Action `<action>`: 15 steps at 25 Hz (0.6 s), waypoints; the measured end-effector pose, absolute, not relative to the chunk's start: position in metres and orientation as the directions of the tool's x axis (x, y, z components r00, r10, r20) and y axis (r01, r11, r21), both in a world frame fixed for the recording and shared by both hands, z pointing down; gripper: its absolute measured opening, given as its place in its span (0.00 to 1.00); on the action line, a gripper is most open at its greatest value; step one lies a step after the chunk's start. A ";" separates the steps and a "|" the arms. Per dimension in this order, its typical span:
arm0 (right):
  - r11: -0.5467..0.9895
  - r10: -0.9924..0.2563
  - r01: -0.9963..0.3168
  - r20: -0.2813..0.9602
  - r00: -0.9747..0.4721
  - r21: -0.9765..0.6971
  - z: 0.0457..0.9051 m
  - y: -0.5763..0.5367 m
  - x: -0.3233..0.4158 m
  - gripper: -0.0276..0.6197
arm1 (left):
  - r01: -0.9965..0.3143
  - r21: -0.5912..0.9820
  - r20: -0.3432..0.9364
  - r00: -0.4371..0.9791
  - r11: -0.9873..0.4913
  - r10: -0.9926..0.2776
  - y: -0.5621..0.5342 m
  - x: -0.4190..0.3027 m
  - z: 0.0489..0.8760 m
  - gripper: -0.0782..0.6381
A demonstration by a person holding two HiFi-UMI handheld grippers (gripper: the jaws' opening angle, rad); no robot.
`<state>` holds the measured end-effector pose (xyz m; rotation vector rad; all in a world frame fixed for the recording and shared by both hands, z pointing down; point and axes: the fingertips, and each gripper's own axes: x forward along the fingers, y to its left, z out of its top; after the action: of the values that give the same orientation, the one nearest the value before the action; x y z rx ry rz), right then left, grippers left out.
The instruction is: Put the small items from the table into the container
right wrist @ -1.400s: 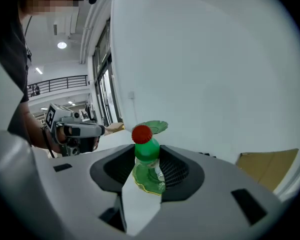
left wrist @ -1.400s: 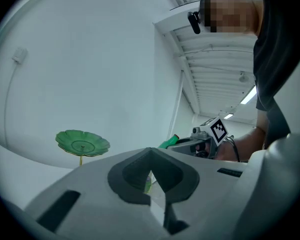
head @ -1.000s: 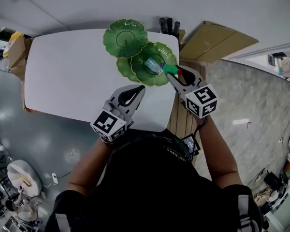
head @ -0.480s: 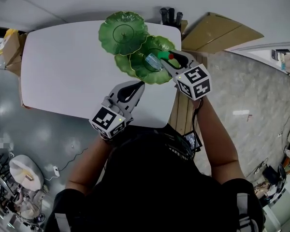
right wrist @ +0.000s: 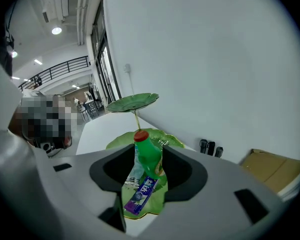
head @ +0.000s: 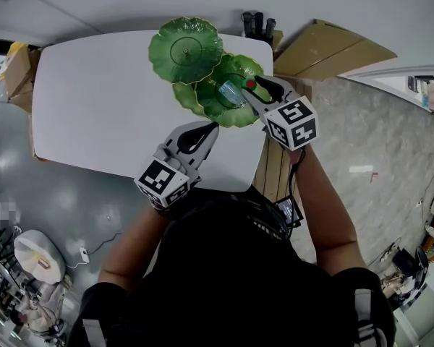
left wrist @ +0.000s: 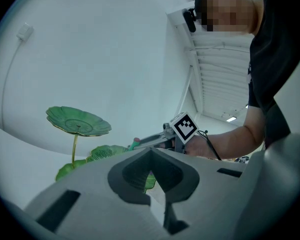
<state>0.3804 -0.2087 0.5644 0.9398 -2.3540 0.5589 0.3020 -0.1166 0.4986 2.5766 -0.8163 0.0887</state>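
A green lotus-leaf stand rises at the far right of the white table (head: pixel 101 100). It has a high leaf (head: pixel 185 49) and a wider middle leaf dish (head: pixel 228 113). My right gripper (head: pixel 253 87) hangs over that dish, shut on a small green bottle with a red cap (right wrist: pixel 149 156). Below it in the dish lie a purple packet (right wrist: pixel 140 195) and a clear bottle (head: pixel 229 92). My left gripper (head: pixel 206 127) hovers over the table near its front edge, shut and holding nothing. In the left gripper view its jaws (left wrist: pixel 151 151) meet, with the high leaf (left wrist: pixel 77 121) beyond.
A flat cardboard box (head: pixel 325 53) lies on the floor right of the table. Dark cylinders (head: pixel 257 24) stand beyond the table's far right corner. Another box (head: pixel 14 71) sits at the table's left end. Wooden slats (head: pixel 273 183) show beside the front right corner.
The right gripper has carried the green bottle a little left and farther over the middle leaf dish. The left gripper has stayed almost still.
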 end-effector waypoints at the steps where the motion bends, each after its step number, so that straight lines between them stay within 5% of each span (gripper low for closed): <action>1: 0.671 -0.502 -0.721 0.610 -0.614 -0.173 0.561 -0.208 0.381 0.30 | -0.560 0.382 0.186 0.826 -0.735 -0.532 -0.116 0.303 0.498 0.12; 15: 0.681 -0.575 -0.714 0.487 -0.658 -0.160 0.494 -0.157 0.394 0.28 | -0.560 0.335 0.155 0.826 -0.758 -0.542 -0.096 0.319 0.472 0.12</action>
<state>0.3943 -0.1567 0.4935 1.0059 -2.4950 0.4779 0.3192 -0.0959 0.4724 2.6388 -0.8275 0.0677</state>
